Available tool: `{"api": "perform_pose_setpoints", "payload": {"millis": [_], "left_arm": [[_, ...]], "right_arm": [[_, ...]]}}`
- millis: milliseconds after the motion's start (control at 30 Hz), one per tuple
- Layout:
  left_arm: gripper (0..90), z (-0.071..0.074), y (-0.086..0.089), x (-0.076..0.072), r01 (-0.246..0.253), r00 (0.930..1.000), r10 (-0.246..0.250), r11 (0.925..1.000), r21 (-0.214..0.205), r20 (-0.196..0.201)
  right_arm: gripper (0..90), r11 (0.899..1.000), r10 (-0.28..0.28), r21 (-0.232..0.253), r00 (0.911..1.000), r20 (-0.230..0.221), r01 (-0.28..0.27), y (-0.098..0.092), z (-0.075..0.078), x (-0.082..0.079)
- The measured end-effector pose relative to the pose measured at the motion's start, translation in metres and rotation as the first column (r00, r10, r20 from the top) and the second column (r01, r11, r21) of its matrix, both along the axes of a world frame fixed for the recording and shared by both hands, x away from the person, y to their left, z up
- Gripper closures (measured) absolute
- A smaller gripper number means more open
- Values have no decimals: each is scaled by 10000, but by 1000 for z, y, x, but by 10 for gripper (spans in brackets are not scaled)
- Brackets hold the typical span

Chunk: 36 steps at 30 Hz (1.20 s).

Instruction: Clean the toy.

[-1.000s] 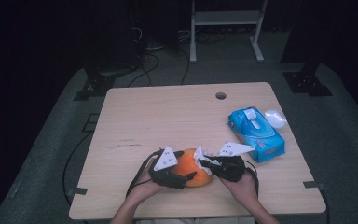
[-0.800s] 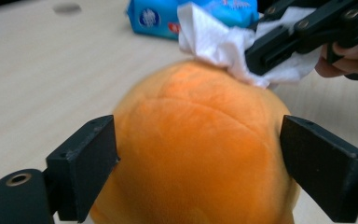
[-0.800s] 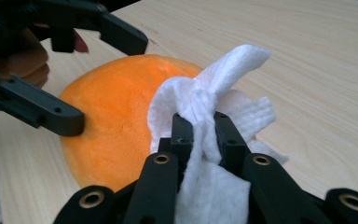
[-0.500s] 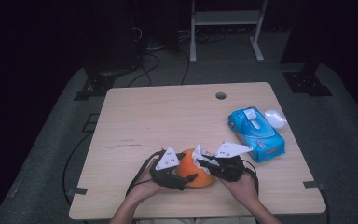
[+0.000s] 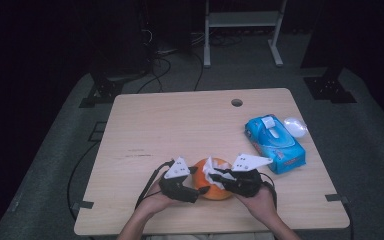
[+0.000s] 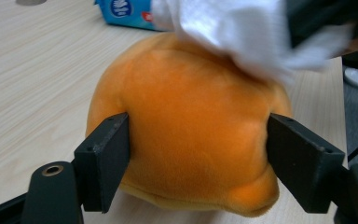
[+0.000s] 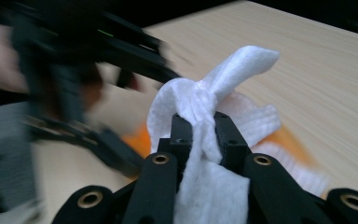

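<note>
Two grippers meet over one round orange plush toy (image 5: 215, 181) at the near edge of the light wooden table (image 5: 180, 125).

From above, the left gripper (image 5: 195, 184) and right gripper (image 5: 219, 176) crowd the toy and hide their jaws. The left gripper view settles it: jaws spread wide, pressed against both flanks of the plush. The right gripper view shows its jaws pinched narrow on one crumpled white tissue (image 7: 205, 121), resting on the toy's top. The high view alone shows one blue wipes packet (image 5: 275, 143) well to the right, with one small white object (image 5: 295, 126) just beside it.
</note>
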<state>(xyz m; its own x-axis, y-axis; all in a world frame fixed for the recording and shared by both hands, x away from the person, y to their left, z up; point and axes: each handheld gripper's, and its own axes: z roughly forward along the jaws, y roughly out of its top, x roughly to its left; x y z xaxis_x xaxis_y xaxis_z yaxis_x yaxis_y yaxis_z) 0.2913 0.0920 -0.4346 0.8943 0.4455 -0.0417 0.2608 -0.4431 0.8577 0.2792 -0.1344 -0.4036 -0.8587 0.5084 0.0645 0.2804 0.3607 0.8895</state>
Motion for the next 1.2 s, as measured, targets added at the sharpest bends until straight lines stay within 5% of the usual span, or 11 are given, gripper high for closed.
{"api": "perform_pose_setpoints", "payload": {"millis": [133,267,367,500,600,700,833,933,1033,1100,1200], "left_arm": [[244,-2,-6,-3,47,9999,-53,9990,452,122],[244,-7,-1,-1,-11,10000,15,9991,428,-95],[235,-4,-2,-1,182,9998,-179,9979,616,-58],[178,3,-3,-3,194,9983,-212,9992,337,542],[169,2,-7,-6,172,9937,-227,9986,507,1097],[214,-1,-7,-6,14,9955,-94,9965,842,940],[230,-4,0,0,-248,9990,218,9965,802,379],[200,0,-1,-1,-105,9973,63,9983,573,733],[170,6,-5,-4,35,9895,-27,10000,-56,1442],[171,3,-9,-4,-43,9872,4,9997,243,1593],[225,-3,-6,0,-331,9944,312,9993,174,1008]], "right_arm": [[792,9959,-250,-859,9987,440,287,5,1,-2],[791,9827,-1636,-857,9864,151,1643,-22,-3,15],[791,9794,-1957,-565,9802,-285,1939,-36,-5,21],[791,9834,-1743,-541,9845,-204,1730,-29,-8,19],[773,9970,-749,163,9960,-483,758,-23,-9,15],[785,9980,-614,121,9963,-597,622,-24,-9,17],[793,9913,-1303,59,9869,-950,1314,-38,-14,24],[796,9869,-1545,271,9801,-1248,1590,-44,-17,27],[796,9927,-1064,469,9898,-946,1112,-35,-14,20],[796,9968,-576,509,9956,-742,615,-26,-12,15],[797,9965,-750,311,9943,-753,775,-25,-12,17]]}}
